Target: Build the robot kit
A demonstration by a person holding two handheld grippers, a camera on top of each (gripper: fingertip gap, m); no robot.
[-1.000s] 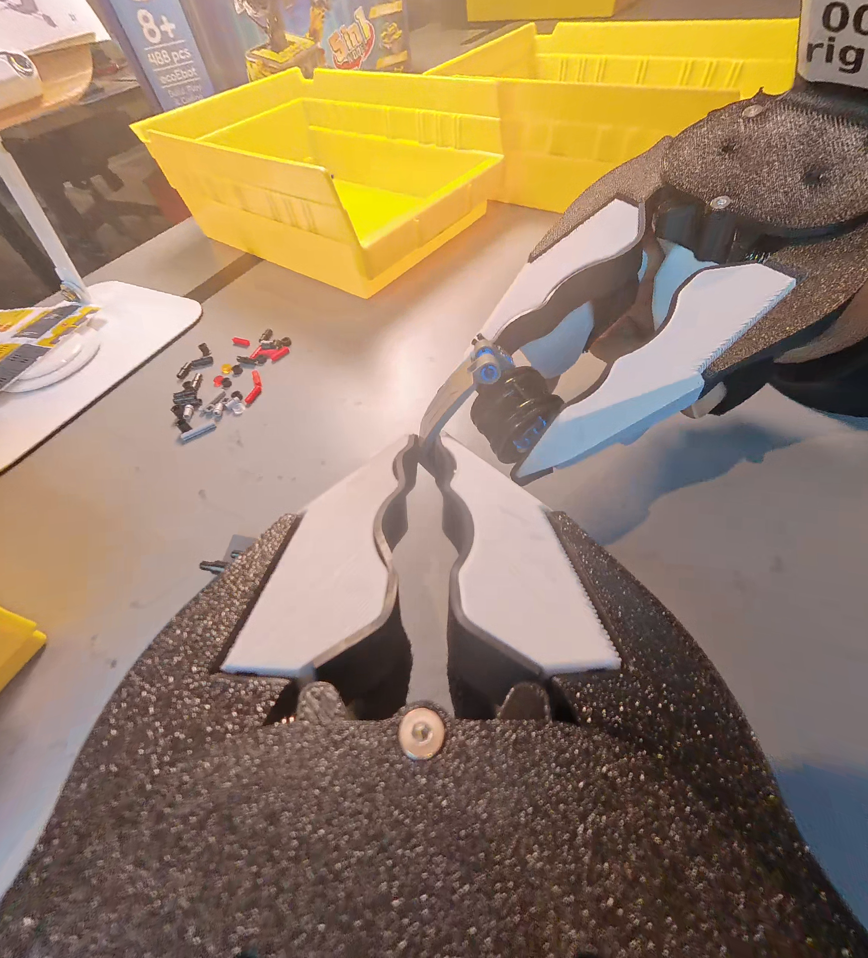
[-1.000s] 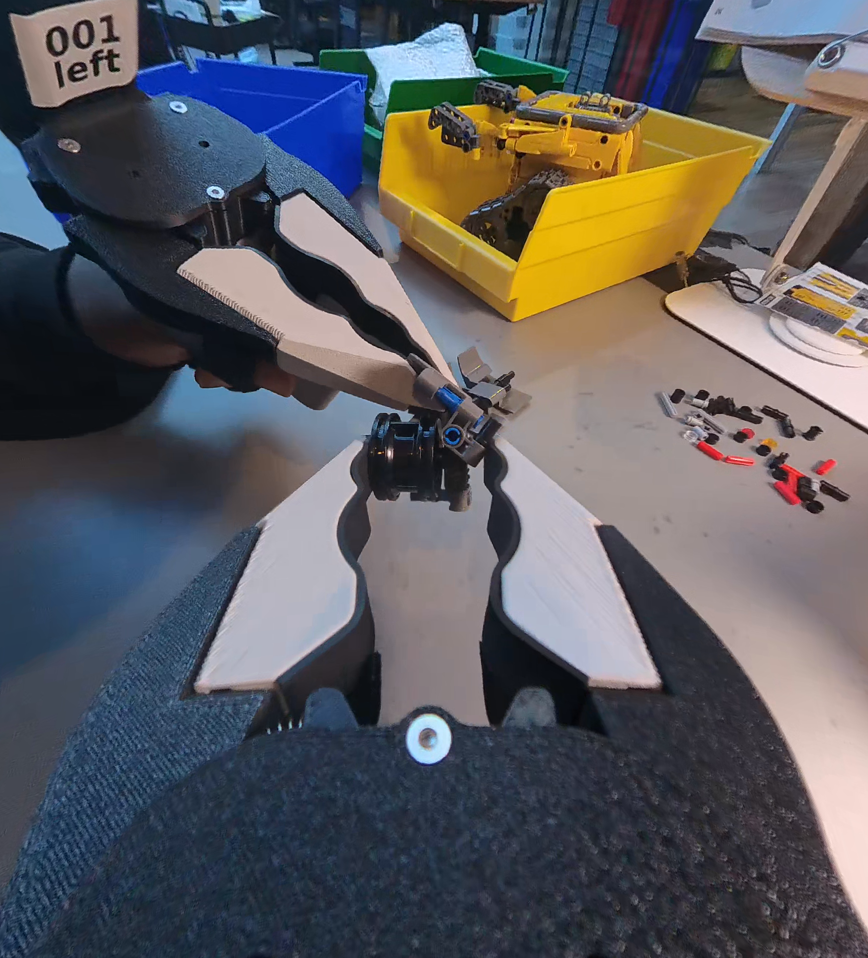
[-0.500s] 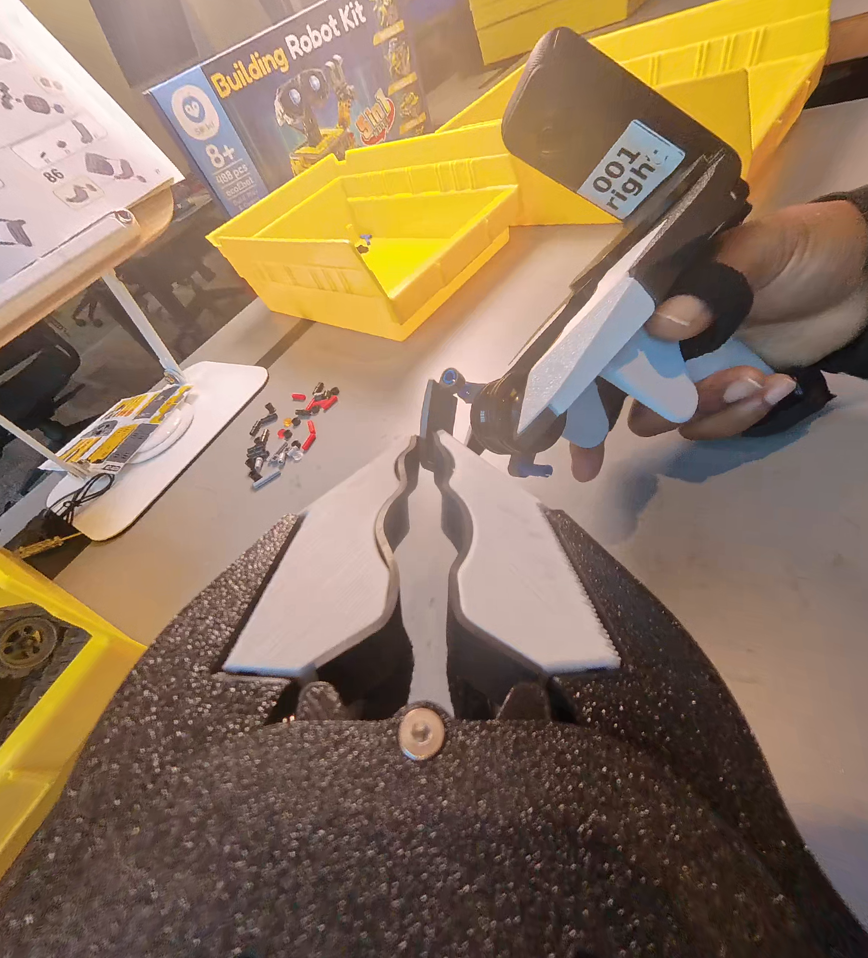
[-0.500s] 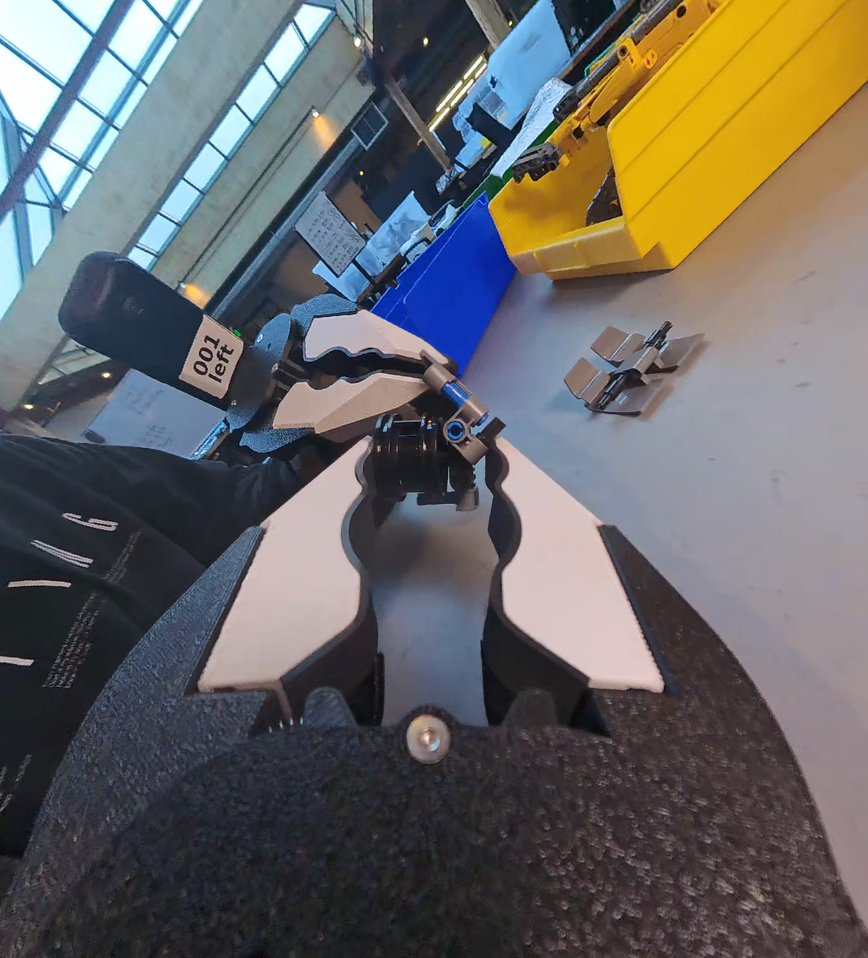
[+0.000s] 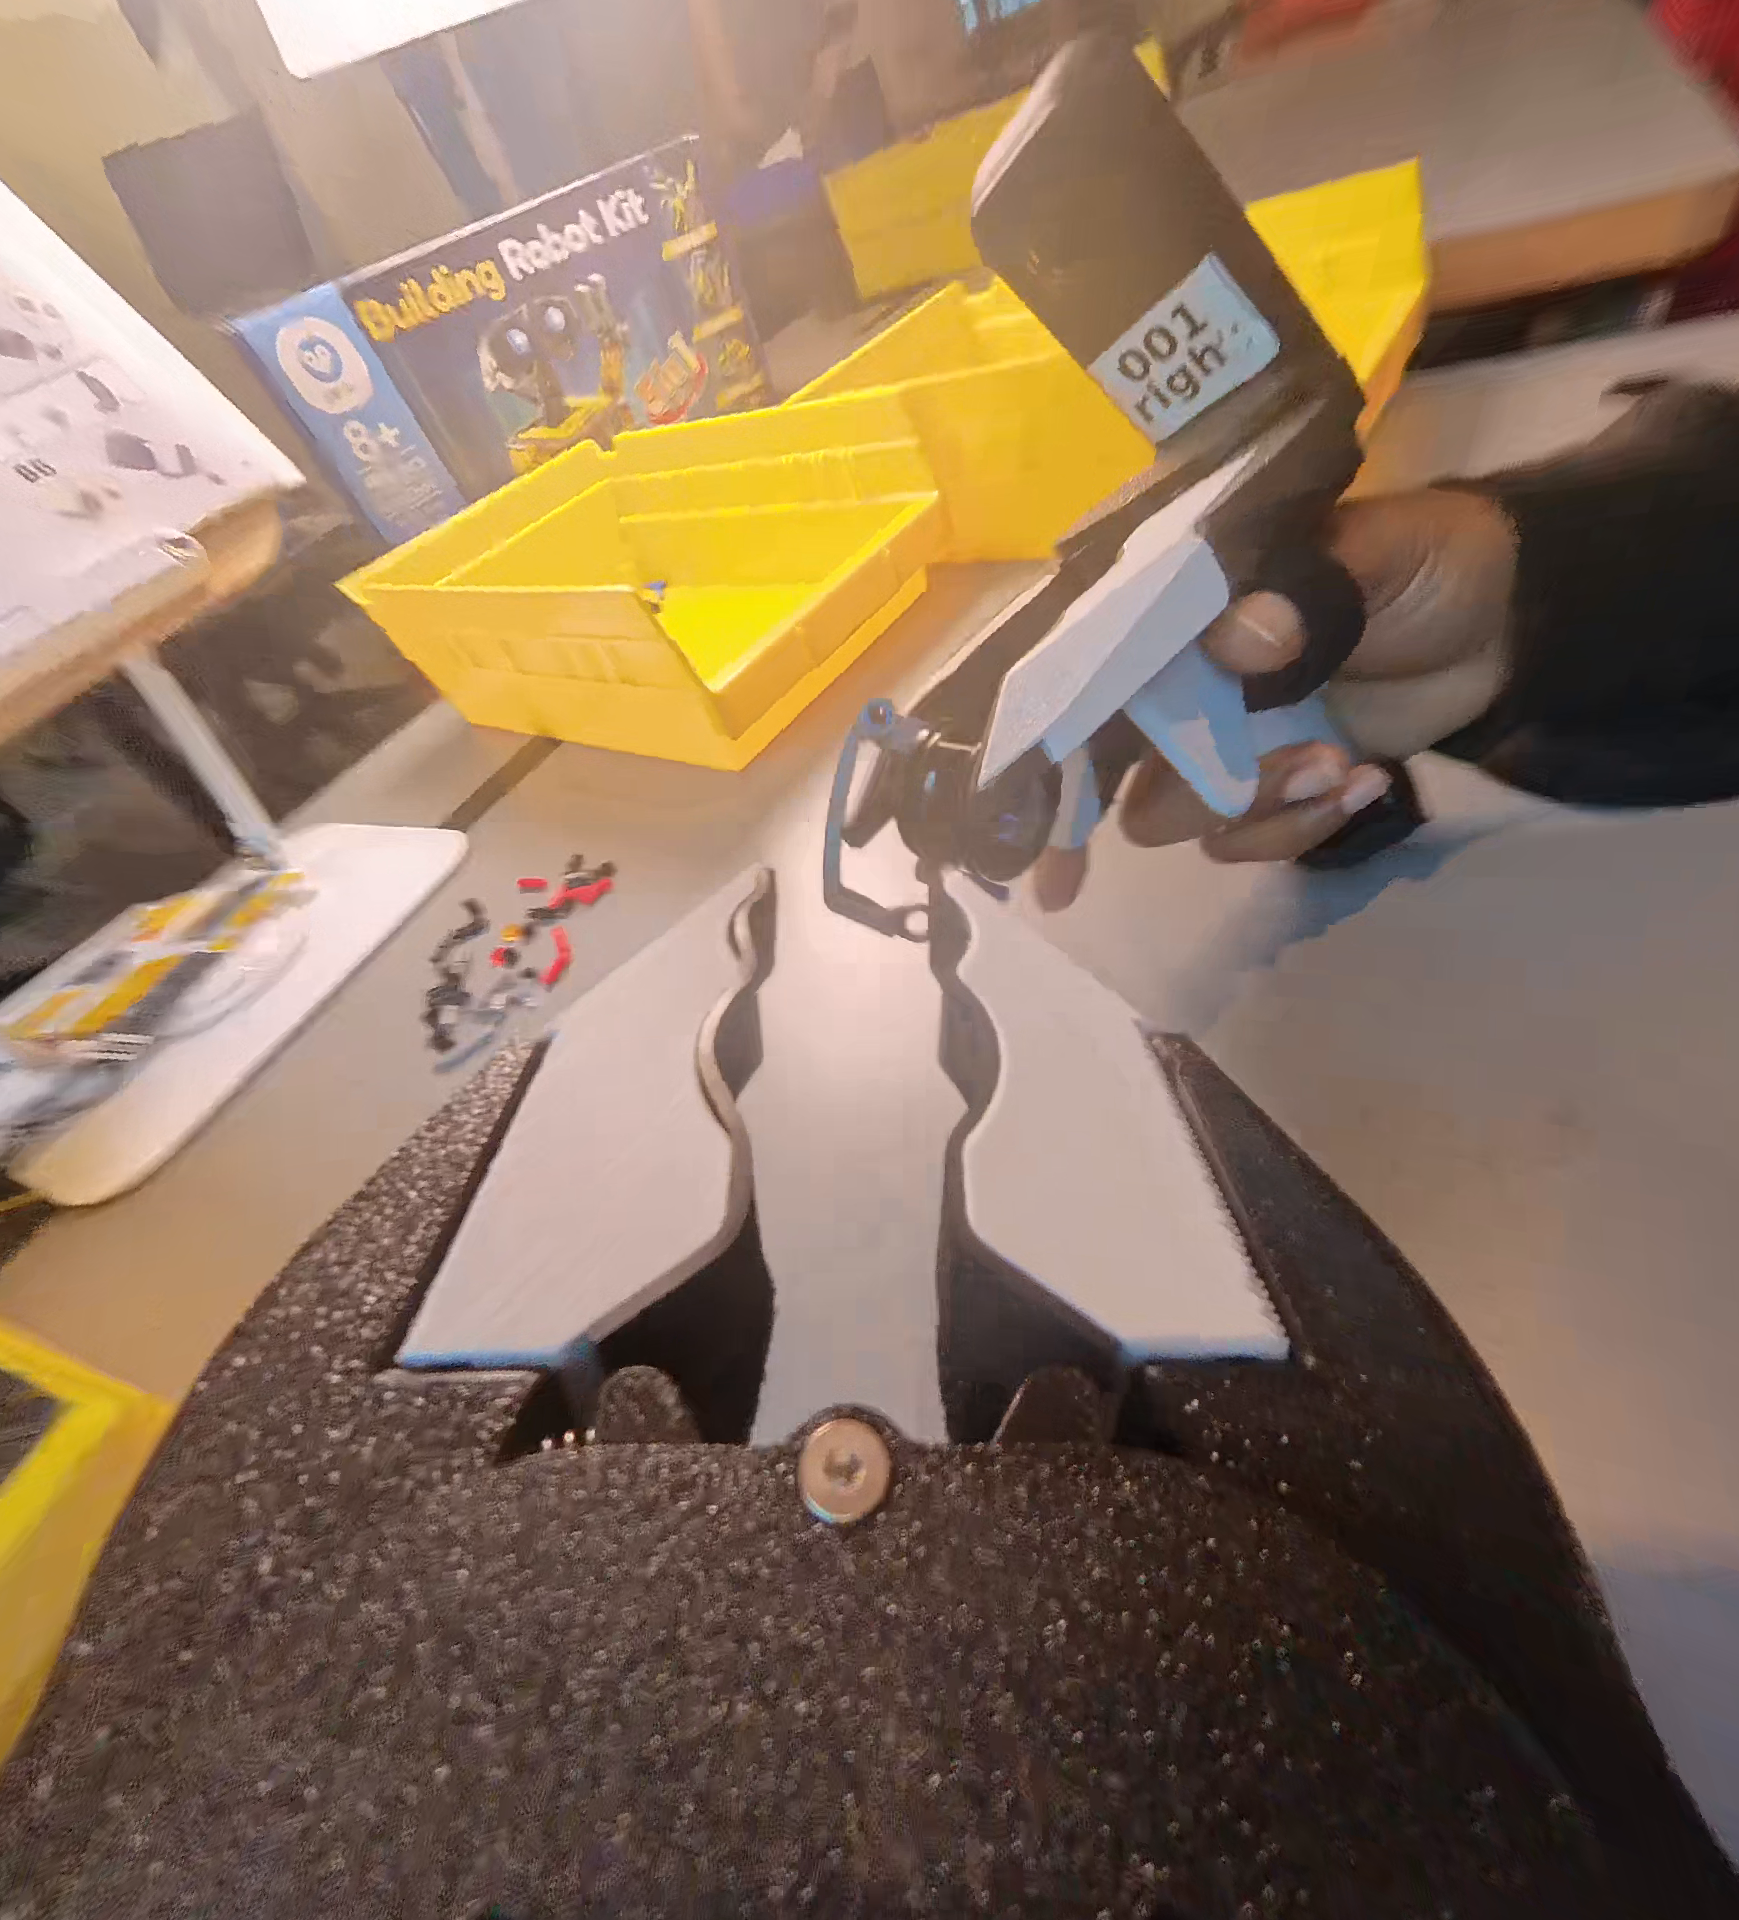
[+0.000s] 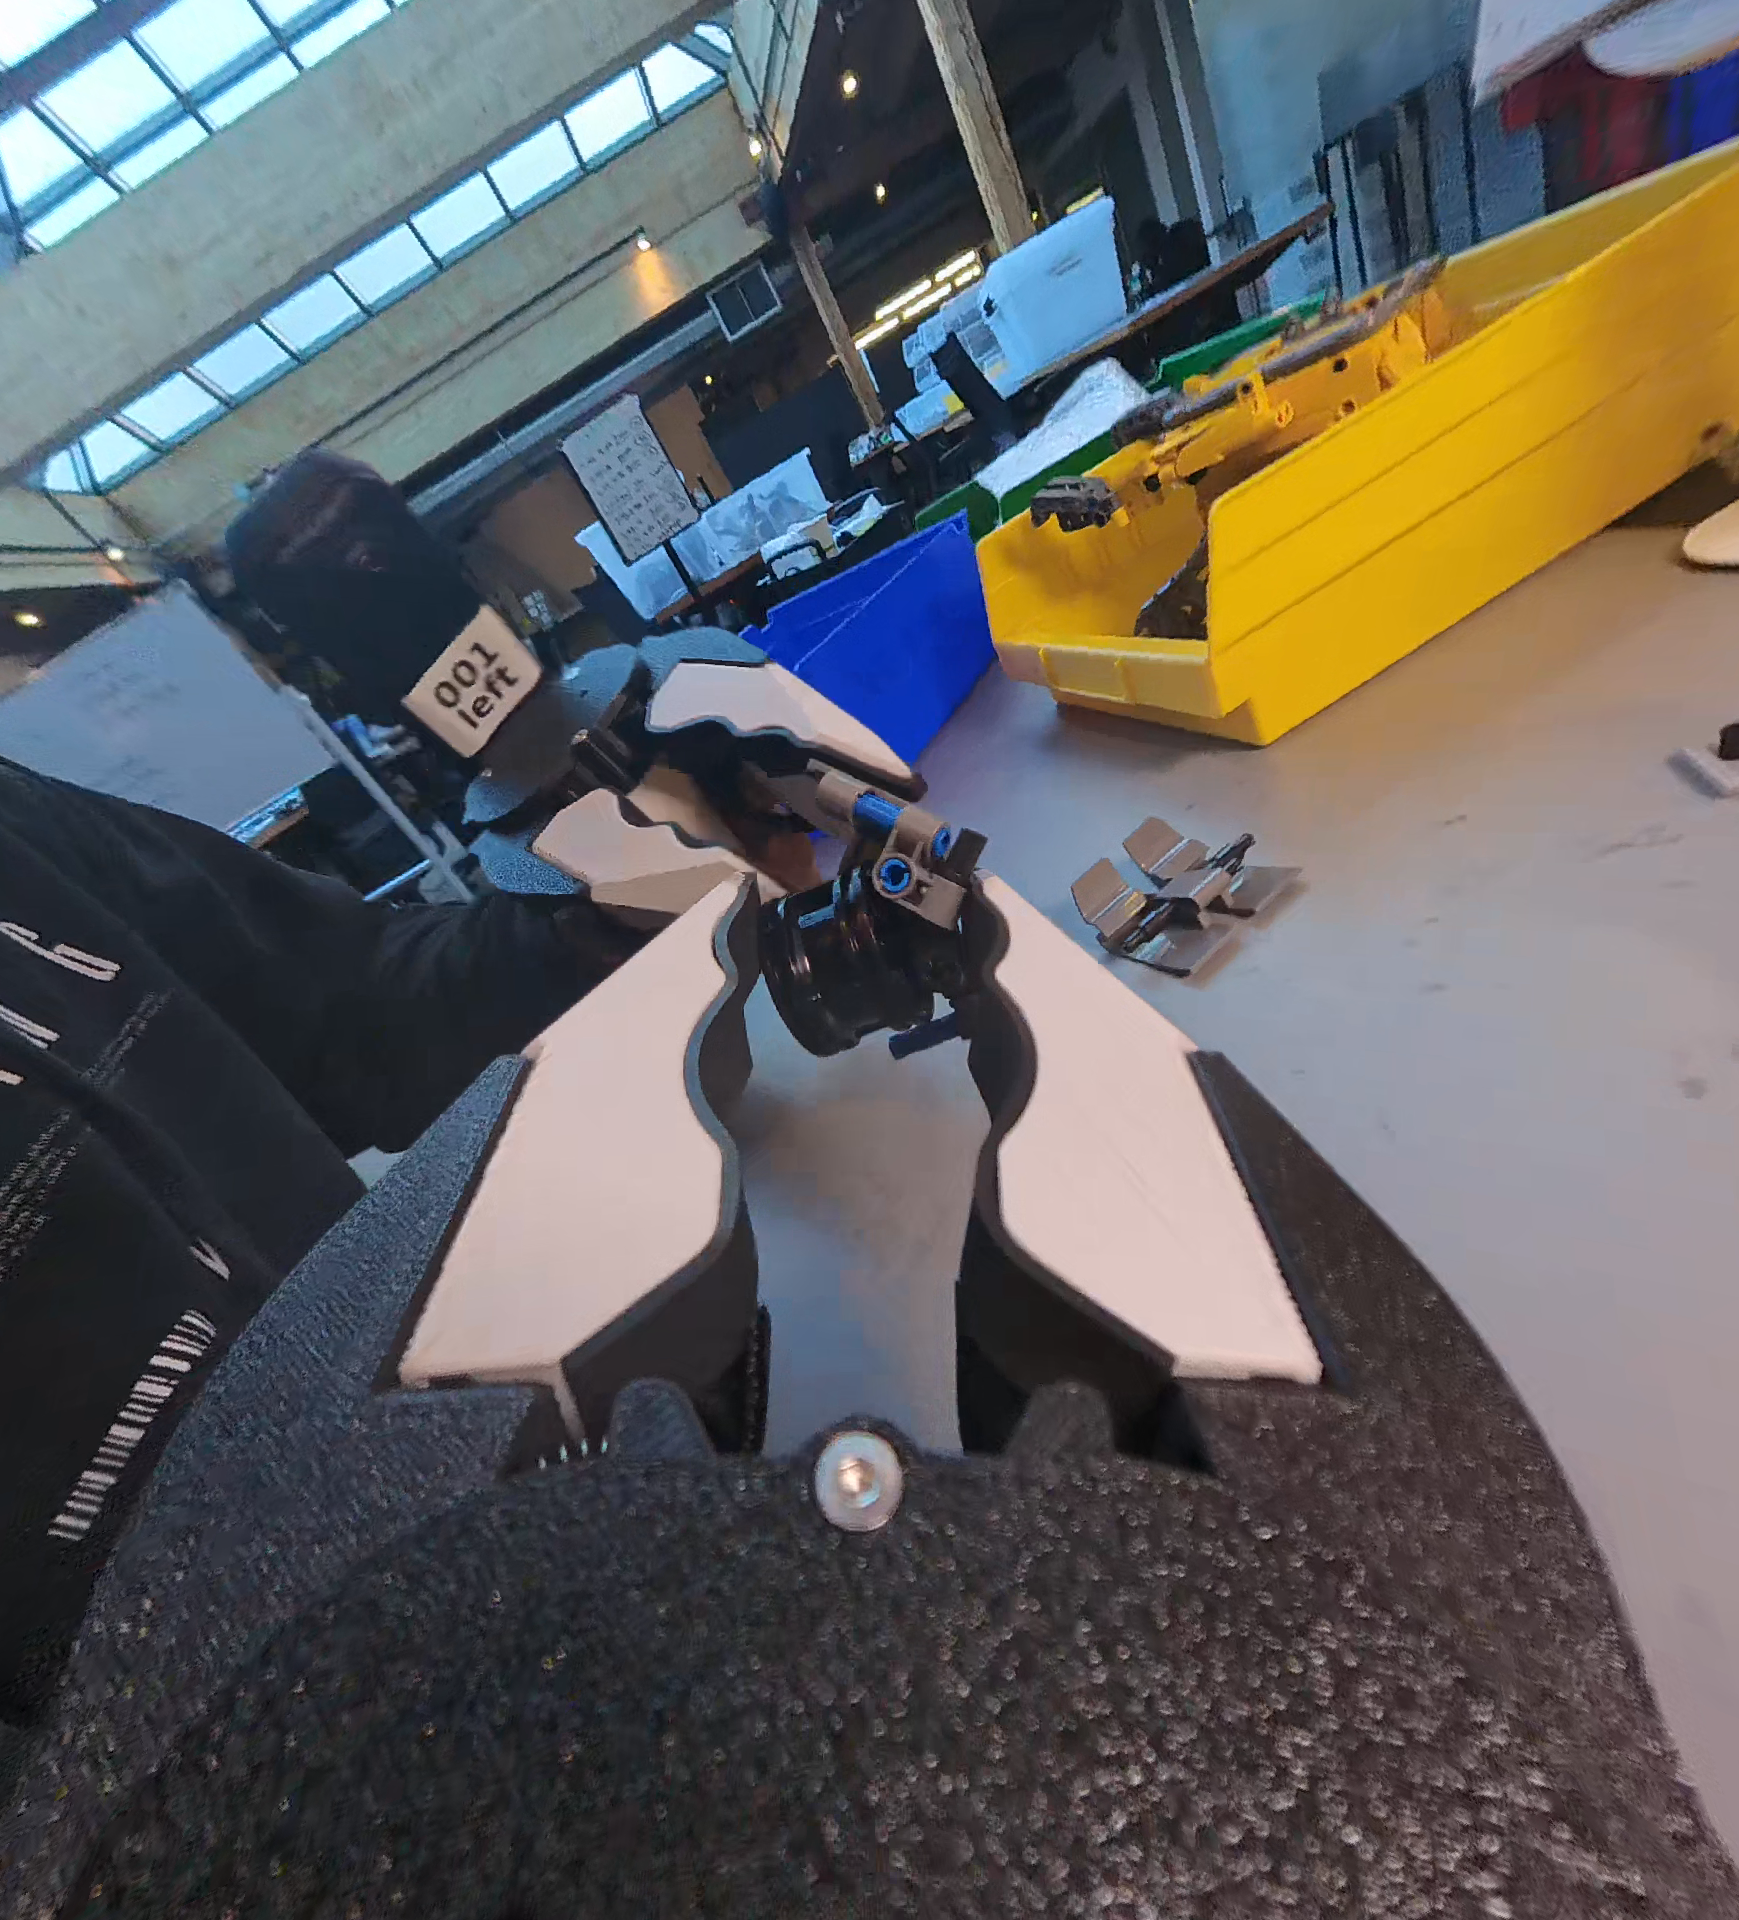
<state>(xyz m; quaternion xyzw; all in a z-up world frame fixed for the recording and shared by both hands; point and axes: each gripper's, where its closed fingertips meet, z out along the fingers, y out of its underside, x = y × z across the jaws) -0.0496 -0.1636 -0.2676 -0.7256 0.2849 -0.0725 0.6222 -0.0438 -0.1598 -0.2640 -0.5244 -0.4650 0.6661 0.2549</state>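
A black wheel assembly [image 6: 860,971] is pinched between the right gripper's [image 6: 860,894] fingers at frame centre. The left gripper's [image 5: 854,909] fingers are spread, just beside it, above the surface [image 6: 1467,1039].

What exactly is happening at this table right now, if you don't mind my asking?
A person holds a claw in each hand above a grey table. The right claw is shut on a small black wheel assembly with blue pins. The left claw is open, its fingertips right at the assembly's thin black arm. Loose small parts and yellow bins lie nearby.
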